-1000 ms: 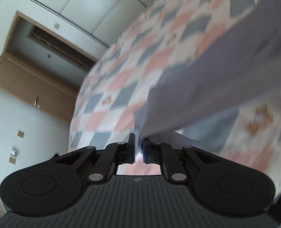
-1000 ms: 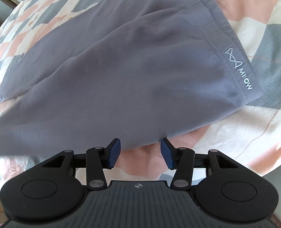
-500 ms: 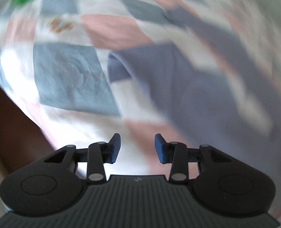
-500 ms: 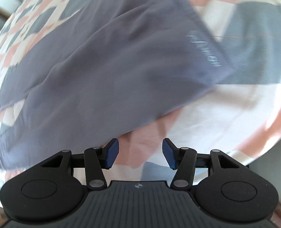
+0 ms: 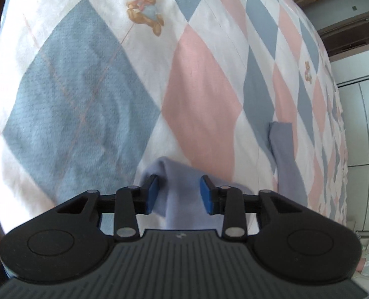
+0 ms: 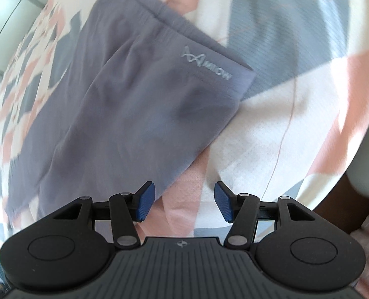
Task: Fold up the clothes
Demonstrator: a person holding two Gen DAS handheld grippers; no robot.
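Grey trousers with a pale logo near the waistband lie flat on the checked bed quilt. My right gripper hovers open over the quilt just beside the trousers' near edge; only bedding lies between its pads. In the left wrist view a raised fold of the grey cloth stands between the blue pads of my left gripper. Its jaws are closing, with a gap still showing on each side of the fold. A trouser leg end lies to the right.
The quilt has pink, blue and white diamonds with teddy bears. A dark strip beyond the bed's edge runs along the left of the left wrist view. A doorway and white cupboard fronts lie beyond the bed. Dark floor shows lower right.
My left gripper rolled round and dropped from facing the room to pointing down at the bed, opened, and now straddles a cloth fold. My right gripper rolled a little and shifted along the waistband edge.
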